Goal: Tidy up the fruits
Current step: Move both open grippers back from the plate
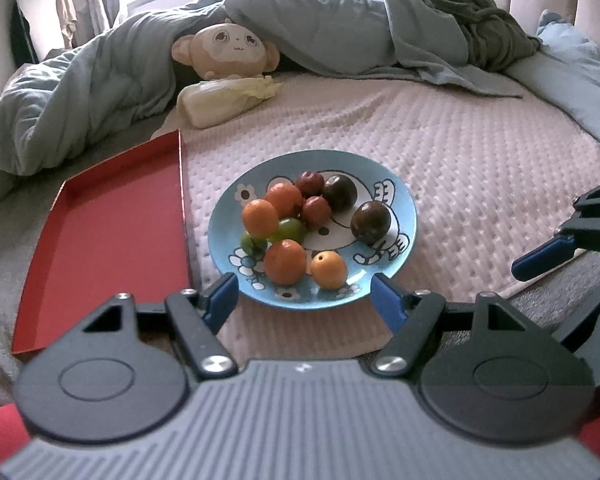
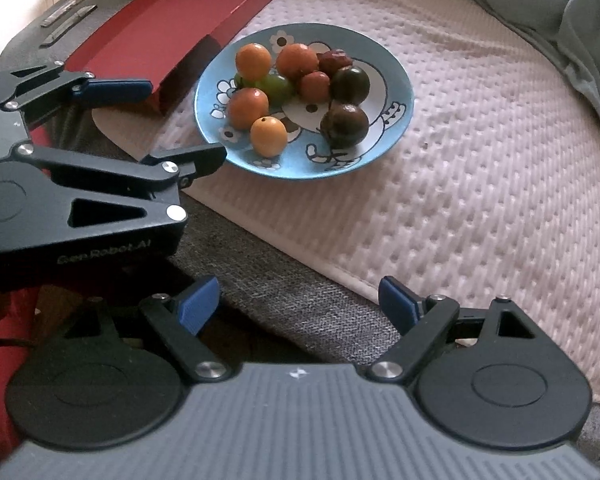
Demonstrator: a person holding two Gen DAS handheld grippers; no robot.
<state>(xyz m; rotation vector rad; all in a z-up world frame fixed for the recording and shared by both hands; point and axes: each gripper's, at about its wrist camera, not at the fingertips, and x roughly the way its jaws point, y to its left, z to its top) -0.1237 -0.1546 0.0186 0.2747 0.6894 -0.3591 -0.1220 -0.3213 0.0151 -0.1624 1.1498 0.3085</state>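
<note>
a bed [image 1: 480, 152] covered by a pale textured mat carries a blue plate [image 1: 400, 248] of fruit with a red tray [image 1: 112, 240] just beside it. farther back lie a cabbage [image 1: 224, 100], a plush toy [image 1: 224, 50] and a rumpled grey-blue duvet [image 1: 100, 92].

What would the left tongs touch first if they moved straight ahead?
Probably the near rim of the blue plate, directly ahead of the open left tongs, then the yellow-orange fruit. Their height above the plate is unclear.
</note>
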